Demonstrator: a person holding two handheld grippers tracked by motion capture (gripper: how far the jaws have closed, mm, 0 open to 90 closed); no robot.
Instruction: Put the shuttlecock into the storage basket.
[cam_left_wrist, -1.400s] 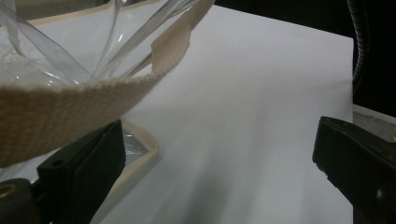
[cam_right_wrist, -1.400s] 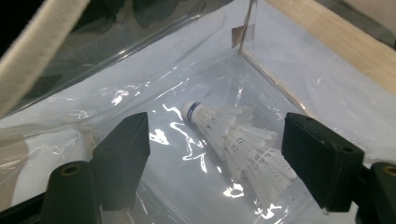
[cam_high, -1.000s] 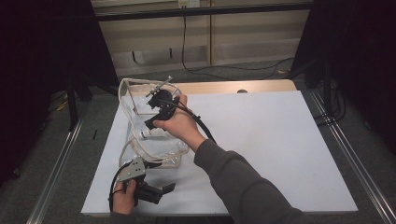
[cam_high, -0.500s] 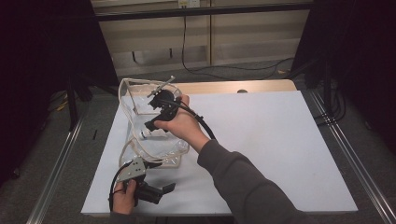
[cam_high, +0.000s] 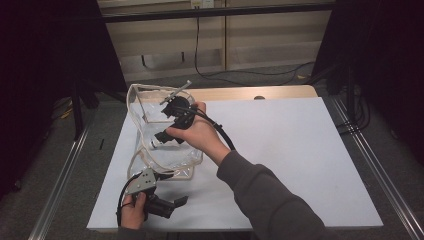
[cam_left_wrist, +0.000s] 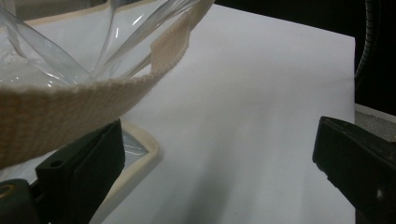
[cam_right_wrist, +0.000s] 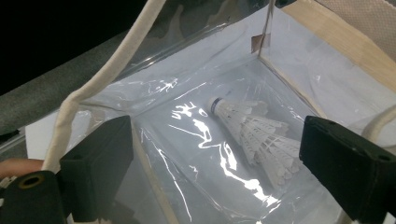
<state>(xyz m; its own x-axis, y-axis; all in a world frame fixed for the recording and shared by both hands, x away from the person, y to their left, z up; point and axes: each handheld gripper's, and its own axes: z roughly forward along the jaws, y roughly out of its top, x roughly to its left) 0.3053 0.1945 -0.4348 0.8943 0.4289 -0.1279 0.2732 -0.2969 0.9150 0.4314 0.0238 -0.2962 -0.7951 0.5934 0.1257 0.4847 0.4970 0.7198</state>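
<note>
A clear plastic bag with beige woven trim lies open at the left of the white table. My right gripper reaches into its mouth. In the right gripper view its jaws have just been opening and stand wide apart, pressing on nothing. A white feather shuttlecock lies on the bag's floor just beyond them. My left gripper rests near the table's front left edge, open. In the left gripper view the bag's beige strap drapes over the left jaw, ungripped.
A beige cord handle curves along the bag's rim beside the right gripper. A black cable trails from the right gripper over the forearm. Metal rails flank the table, and cables lie on the floor behind it.
The right hand has shifted only slightly at the bag's mouth. The left hand and the bag stay where they were.
</note>
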